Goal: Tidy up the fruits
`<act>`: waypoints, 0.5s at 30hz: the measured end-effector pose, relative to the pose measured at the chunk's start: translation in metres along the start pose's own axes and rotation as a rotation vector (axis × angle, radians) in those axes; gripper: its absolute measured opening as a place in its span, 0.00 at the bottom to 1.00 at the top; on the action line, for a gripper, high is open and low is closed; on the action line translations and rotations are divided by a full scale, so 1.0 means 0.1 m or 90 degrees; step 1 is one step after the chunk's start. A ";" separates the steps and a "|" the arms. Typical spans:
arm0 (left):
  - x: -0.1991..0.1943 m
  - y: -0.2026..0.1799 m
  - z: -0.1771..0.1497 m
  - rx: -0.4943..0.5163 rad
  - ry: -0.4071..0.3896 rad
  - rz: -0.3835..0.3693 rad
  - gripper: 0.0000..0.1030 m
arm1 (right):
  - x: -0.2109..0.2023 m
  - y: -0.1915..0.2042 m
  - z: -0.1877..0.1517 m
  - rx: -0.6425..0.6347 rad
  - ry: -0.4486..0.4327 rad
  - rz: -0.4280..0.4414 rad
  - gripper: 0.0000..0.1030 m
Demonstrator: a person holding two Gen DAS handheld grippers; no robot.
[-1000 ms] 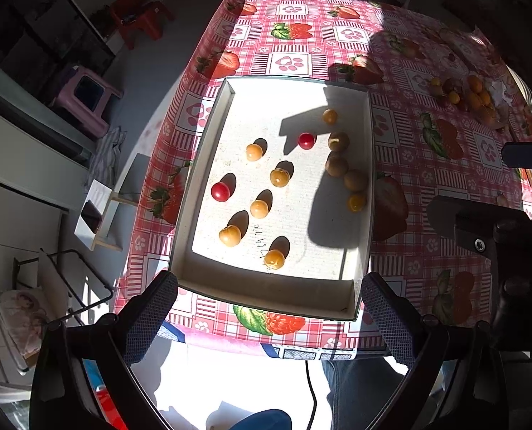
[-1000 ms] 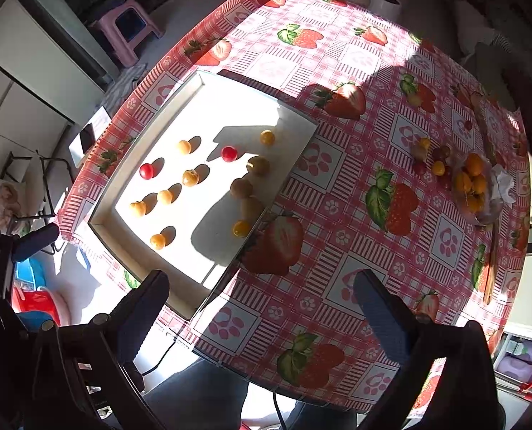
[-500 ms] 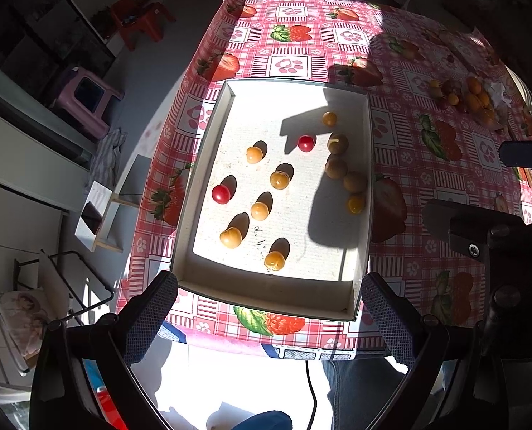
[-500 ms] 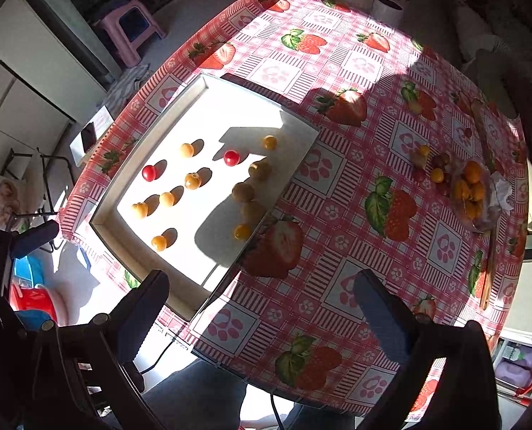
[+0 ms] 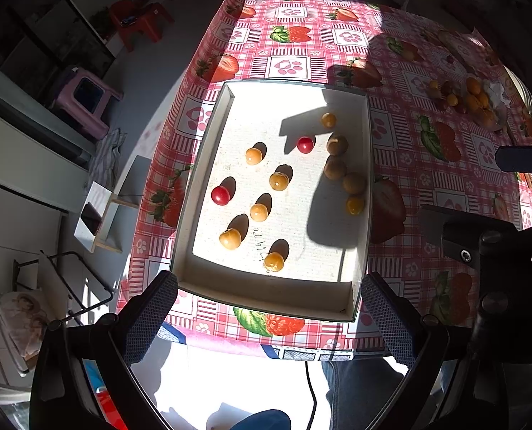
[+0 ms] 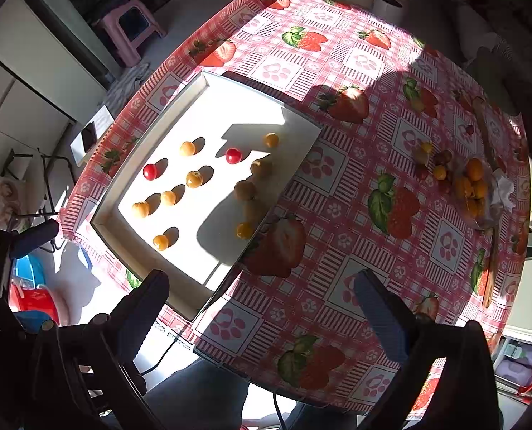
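A white tray (image 5: pixel 266 294) (image 6: pixel 301 122) lies on the strawberry tablecloth and holds several small fruits: yellow-orange ones (image 5: pixel 279 181), two red cherry tomatoes (image 5: pixel 220 195) (image 6: pixel 233 156), and brownish ones (image 5: pixel 334 169) along its right side in shadow. A pile of more fruits (image 5: pixel 477 100) (image 6: pixel 470 182) lies at the table's far right. My left gripper (image 5: pixel 267 317) is open and empty, high above the tray's near edge. My right gripper (image 6: pixel 262 315) is open and empty, high above the table's near edge, right of the tray.
The pink checked tablecloth (image 6: pixel 337 211) covers the round table. A wooden stick (image 6: pixel 491 268) lies near the right edge. A pink stool (image 5: pixel 83 100) and red chair (image 5: pixel 137 18) stand on the floor at left. My right gripper body (image 5: pixel 498 251) shows in the left wrist view.
Both views have shifted slightly, with the table sliding a little down and nearer in the right wrist view. The fruits have not moved and both grippers stay open.
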State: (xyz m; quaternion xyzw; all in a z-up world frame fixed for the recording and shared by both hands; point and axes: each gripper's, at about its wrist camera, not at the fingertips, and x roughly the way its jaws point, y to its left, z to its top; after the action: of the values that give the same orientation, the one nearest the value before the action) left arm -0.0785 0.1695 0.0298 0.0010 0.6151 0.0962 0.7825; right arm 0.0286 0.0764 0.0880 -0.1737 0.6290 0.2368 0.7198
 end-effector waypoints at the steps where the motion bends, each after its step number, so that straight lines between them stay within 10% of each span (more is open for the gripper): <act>1: 0.00 0.00 0.00 0.001 0.000 0.000 1.00 | 0.00 0.00 0.00 0.000 0.000 0.000 1.00; 15: 0.02 0.00 0.01 0.004 0.002 0.002 1.00 | 0.02 0.01 0.00 0.002 0.002 0.001 1.00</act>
State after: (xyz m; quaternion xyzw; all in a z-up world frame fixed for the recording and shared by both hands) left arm -0.0766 0.1701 0.0281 0.0042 0.6164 0.0953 0.7816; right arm 0.0282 0.0771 0.0864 -0.1726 0.6305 0.2359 0.7191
